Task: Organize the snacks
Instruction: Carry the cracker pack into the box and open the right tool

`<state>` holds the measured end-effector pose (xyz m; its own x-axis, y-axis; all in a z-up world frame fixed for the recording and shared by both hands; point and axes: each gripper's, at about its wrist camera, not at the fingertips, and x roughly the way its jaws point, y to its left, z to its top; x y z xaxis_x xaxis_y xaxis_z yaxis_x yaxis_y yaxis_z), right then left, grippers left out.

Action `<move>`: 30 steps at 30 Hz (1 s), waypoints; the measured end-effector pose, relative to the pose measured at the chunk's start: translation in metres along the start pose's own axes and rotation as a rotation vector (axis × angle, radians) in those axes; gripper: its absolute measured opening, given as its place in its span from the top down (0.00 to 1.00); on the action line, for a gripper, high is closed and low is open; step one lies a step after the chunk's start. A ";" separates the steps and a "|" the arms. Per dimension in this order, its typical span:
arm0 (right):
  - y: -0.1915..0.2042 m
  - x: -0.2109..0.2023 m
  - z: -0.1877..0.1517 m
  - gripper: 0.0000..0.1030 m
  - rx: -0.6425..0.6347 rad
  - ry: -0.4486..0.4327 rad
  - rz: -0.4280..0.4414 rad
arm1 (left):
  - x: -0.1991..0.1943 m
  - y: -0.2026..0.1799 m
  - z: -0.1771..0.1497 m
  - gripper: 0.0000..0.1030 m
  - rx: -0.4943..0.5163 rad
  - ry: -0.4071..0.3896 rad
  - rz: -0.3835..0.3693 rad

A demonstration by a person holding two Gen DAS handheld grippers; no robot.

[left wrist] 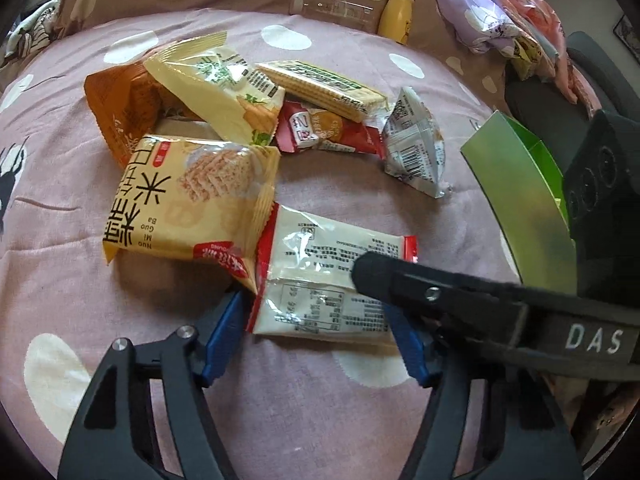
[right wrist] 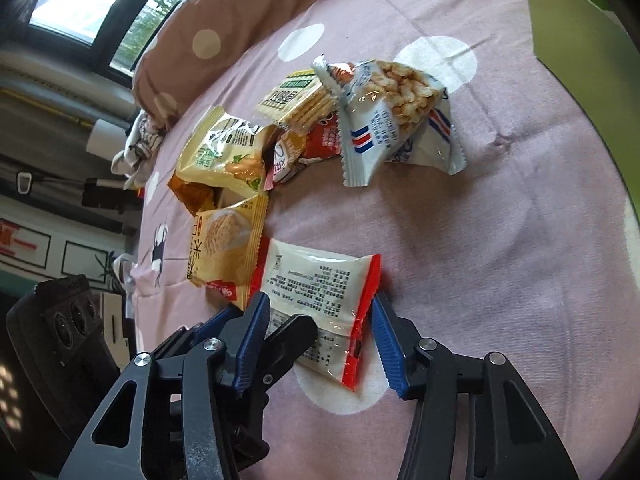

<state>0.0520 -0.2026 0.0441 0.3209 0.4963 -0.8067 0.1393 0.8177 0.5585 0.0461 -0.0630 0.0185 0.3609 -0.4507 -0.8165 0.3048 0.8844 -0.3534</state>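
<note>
Going left to right: the yellow rice cracker bag [left wrist: 188, 200] has its corner lying over the left edge of the white packet with red ends [left wrist: 332, 280], so a clean grab wants care there. The left gripper [left wrist: 316, 340] has its blue fingers [left wrist: 224, 332] spread wide apart, one on each side of that packet's near end, nothing clamped yet. The right gripper [right wrist: 320, 344] is also wide open around the same packet [right wrist: 320, 300] from the other angle. Two tools on one packet seems like overkill; I'd say let one close across the short width, pinch near the sealed red edge where the film is flatter, and lift straight up so the yellow bag slides off instead of coming along. The film looks slippery and puffy, so squeeze gently.

Further right, the silver-white peanut bag [right wrist: 396, 116] sits apart from the pile, and the green box [left wrist: 520, 196] is probably where things go.

Hard to tell: the box's inside is cut off in both views, an orange bag [left wrist: 120, 116] is mostly buried, and the right gripper's arm blocks part of the packet in the left view.
</note>
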 end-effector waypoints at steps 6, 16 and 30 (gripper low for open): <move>0.006 -0.003 -0.004 0.52 -0.046 -0.034 -0.051 | -0.002 -0.008 -0.005 0.48 0.005 -0.032 0.004; 0.017 -0.026 -0.010 0.52 -0.124 -0.104 -0.129 | -0.018 -0.027 -0.012 0.56 0.013 -0.078 -0.024; 0.027 -0.112 -0.011 0.52 -0.218 -0.301 -0.077 | -0.068 -0.085 -0.001 0.56 0.122 -0.248 -0.001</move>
<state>0.0094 -0.2329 0.1470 0.5826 0.3497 -0.7336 -0.0182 0.9081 0.4184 -0.0057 -0.1075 0.1032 0.5609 -0.4810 -0.6738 0.4041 0.8695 -0.2842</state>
